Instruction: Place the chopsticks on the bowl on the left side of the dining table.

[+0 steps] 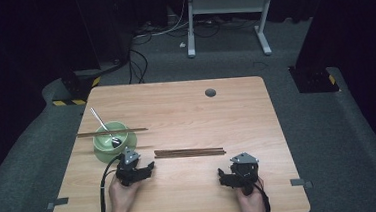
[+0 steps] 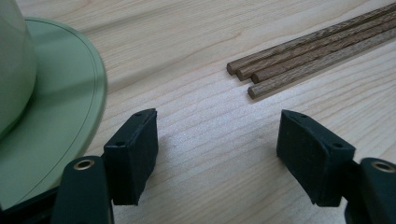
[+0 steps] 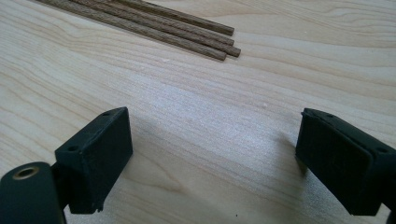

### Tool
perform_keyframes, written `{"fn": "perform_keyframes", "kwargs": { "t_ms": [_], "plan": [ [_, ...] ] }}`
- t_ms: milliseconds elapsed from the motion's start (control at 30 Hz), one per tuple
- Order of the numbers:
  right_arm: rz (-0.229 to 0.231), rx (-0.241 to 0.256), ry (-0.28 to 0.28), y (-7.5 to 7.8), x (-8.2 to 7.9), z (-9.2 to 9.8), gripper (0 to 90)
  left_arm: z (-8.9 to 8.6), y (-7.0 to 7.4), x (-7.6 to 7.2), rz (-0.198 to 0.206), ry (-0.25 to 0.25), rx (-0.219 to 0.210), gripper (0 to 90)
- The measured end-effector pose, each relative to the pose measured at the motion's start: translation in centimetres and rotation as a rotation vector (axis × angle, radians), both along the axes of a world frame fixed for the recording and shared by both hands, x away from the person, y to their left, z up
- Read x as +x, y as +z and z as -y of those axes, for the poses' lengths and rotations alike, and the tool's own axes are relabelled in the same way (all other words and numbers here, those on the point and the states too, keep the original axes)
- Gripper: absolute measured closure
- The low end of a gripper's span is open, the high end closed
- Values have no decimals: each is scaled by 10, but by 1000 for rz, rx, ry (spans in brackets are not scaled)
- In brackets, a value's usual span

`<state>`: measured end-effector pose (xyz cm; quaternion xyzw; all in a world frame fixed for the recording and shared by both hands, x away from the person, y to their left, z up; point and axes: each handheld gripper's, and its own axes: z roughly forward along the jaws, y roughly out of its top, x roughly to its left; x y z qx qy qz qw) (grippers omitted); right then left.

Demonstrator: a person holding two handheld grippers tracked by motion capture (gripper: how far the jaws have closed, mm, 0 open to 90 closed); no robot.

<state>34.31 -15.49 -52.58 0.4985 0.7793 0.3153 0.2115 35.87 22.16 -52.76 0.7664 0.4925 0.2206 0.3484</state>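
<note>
Two hand-held grippers at the near edge, seen from the high view. Left gripper sits at about 7 o'clock of the tabletop, gripped from behind by the left hand; its jaws point toward 3 o'clock and stand wide apart, low over the wood. Right gripper sits at about 5 o'clock, held by the right hand; its jaws point toward 9 o'clock, likewise spread wide. Both forearms enter from 6 o'clock.
</note>
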Motion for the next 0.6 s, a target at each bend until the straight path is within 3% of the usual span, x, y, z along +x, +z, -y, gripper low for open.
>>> {"fn": "perform_keyframes", "kwargs": {
  "t_ms": [600],
  "plan": [
    [-1, 1, -7, 0, 0, 0, 103, 0, 0, 0, -1, -1, 1, 286]
  ]
}}
